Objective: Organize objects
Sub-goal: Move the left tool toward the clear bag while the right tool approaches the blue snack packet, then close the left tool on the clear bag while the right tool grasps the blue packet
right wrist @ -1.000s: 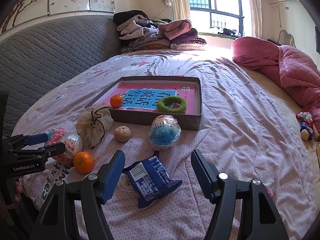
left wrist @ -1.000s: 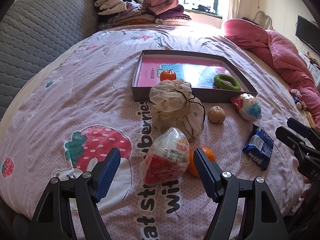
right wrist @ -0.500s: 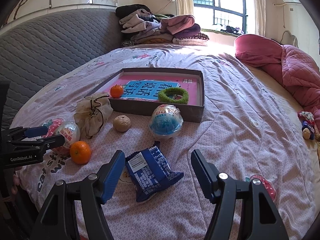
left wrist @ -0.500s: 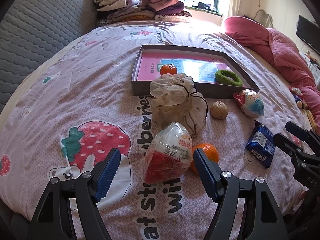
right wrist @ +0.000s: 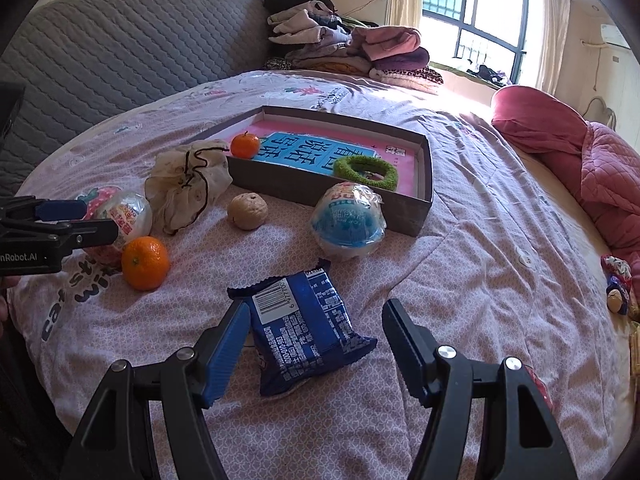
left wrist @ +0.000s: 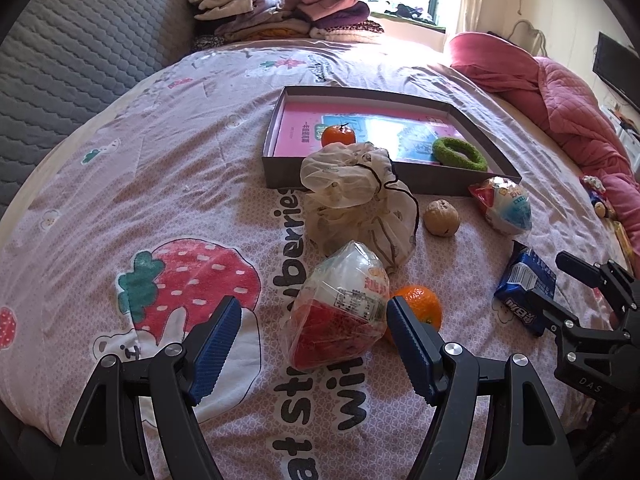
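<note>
A grey shallow box (left wrist: 280, 178) (right wrist: 424, 216) on the bed holds a small orange (left wrist: 338, 135) and a green ring (left wrist: 460, 154). In front of it lie a cream drawstring pouch (left wrist: 356, 208), a walnut (left wrist: 441, 217), a blue-and-white wrapped toy egg (left wrist: 506, 206) (right wrist: 347, 226), a red wrapped toy egg (left wrist: 340, 312), an orange (left wrist: 420, 306) (right wrist: 145, 263) and a blue snack packet (right wrist: 306, 328) (left wrist: 524, 290). My left gripper (left wrist: 312, 340) is open around the red egg's near end. My right gripper (right wrist: 316, 340) is open around the blue packet.
The bed has a pink strawberry-print sheet (left wrist: 160, 184). A grey quilted headboard (right wrist: 120, 64) lies to the left, folded clothes (left wrist: 280, 12) at the far end, a red quilt (left wrist: 560, 100) on the right. Small toys (right wrist: 618, 284) lie at the right edge.
Both grippers have moved forward and lower. The red egg now sits between my left fingers and the blue packet between my right fingers. Nothing has been gripped.
</note>
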`<action>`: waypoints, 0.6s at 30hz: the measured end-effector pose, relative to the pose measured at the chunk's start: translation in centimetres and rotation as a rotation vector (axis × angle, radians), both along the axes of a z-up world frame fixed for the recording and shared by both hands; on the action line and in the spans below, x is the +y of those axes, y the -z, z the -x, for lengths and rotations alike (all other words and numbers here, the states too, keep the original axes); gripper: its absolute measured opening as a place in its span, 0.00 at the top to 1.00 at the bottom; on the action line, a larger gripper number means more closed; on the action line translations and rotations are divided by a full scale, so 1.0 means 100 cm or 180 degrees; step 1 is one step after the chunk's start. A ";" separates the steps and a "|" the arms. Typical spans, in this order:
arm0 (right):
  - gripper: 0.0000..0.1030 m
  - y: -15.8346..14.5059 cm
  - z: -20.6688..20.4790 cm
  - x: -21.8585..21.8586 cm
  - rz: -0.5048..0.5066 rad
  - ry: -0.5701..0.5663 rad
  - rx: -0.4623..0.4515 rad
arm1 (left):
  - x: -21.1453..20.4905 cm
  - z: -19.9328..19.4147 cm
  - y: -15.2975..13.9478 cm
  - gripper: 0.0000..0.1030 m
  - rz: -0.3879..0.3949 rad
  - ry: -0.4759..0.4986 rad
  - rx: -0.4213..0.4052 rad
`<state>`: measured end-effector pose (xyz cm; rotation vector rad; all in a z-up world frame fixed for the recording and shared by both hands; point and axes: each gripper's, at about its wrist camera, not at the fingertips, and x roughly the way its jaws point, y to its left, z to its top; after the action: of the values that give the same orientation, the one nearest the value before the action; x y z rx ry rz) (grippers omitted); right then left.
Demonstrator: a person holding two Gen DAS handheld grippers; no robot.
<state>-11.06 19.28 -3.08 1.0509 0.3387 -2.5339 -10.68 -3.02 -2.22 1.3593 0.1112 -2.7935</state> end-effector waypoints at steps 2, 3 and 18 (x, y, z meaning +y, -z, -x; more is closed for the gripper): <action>0.31 0.003 0.001 -0.001 -0.0033 -0.0022 -0.0010 | 0.000 0.000 0.001 0.26 -0.0007 0.0003 -0.0003; 0.30 0.004 0.001 -0.001 -0.0052 -0.0035 -0.0009 | 0.000 0.000 0.002 0.26 -0.0012 0.0009 -0.0005; 0.28 0.022 0.015 -0.007 -0.0088 -0.0043 -0.0152 | 0.001 0.010 0.009 0.26 -0.0132 0.0056 -0.0019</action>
<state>-12.53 18.61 -5.29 1.1137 0.3672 -2.4944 -11.72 -2.96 -3.08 1.3841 0.1586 -2.8165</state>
